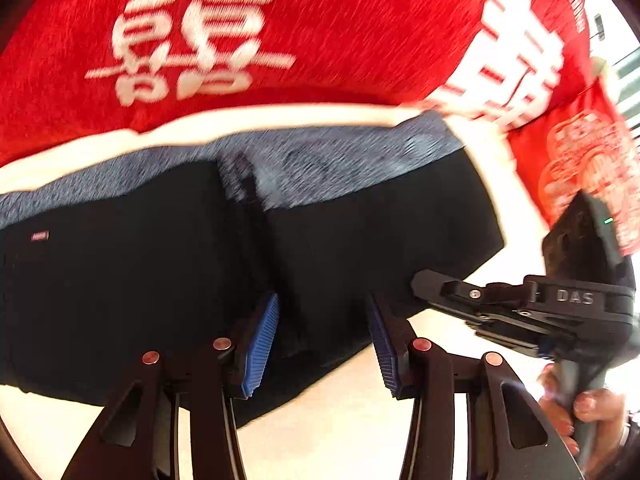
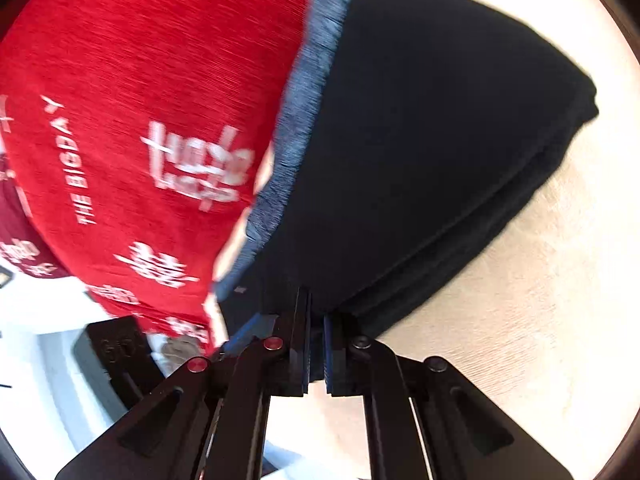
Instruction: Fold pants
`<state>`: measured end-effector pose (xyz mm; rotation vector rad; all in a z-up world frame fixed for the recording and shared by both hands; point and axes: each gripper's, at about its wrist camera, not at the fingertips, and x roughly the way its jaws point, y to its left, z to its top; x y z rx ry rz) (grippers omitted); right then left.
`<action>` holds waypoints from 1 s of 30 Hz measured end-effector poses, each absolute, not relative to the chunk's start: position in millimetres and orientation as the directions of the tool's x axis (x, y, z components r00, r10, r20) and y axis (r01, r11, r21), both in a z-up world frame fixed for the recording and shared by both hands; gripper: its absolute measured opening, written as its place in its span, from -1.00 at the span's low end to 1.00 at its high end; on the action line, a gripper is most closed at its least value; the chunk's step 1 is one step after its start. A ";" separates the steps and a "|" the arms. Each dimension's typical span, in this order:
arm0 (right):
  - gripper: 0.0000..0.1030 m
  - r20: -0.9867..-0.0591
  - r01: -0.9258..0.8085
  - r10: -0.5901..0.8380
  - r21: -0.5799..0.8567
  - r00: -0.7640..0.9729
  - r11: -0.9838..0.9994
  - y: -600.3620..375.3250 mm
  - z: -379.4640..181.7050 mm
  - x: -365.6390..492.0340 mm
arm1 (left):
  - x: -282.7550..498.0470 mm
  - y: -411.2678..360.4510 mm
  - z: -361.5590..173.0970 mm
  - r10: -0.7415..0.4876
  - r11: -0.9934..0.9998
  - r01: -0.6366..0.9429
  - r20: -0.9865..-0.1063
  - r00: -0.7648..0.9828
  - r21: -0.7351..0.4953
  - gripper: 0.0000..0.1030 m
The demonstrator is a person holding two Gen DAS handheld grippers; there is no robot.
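The pants lay beside the red cloth, seemingly folded into layers already. The right gripper was clamped on their edge; the left gripper hovered, jaws apart.

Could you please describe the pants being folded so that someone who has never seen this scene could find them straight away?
Start from the big red cloth with white characters that covers the back of the pale surface. In front of it lie the black pants, which the right gripper pinches at one edge. A blue-grey waistband along their far side sets them apart, as the only dark fabric there.
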<state>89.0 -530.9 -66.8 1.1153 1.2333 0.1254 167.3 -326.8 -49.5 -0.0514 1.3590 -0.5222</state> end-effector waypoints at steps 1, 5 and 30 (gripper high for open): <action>-0.91 -0.710 0.468 0.599 0.700 0.371 0.539 -528.1 -73.3 90.1 | 166.7 -325.8 -60.6 -0.355 0.899 0.312 -0.929 0.108 -0.307 -0.08; -0.89 -0.775 0.396 0.544 0.632 0.323 0.666 -514.6 -70.6 95.0 | 163.5 -315.7 -67.0 -0.363 0.912 0.247 -0.925 0.114 -0.328 0.13; -0.35 -0.712 0.370 0.639 0.700 0.291 0.611 -685.1 -86.9 221.1 | 233.3 -386.0 -64.4 -0.270 0.940 0.265 -0.944 0.191 -0.215 0.18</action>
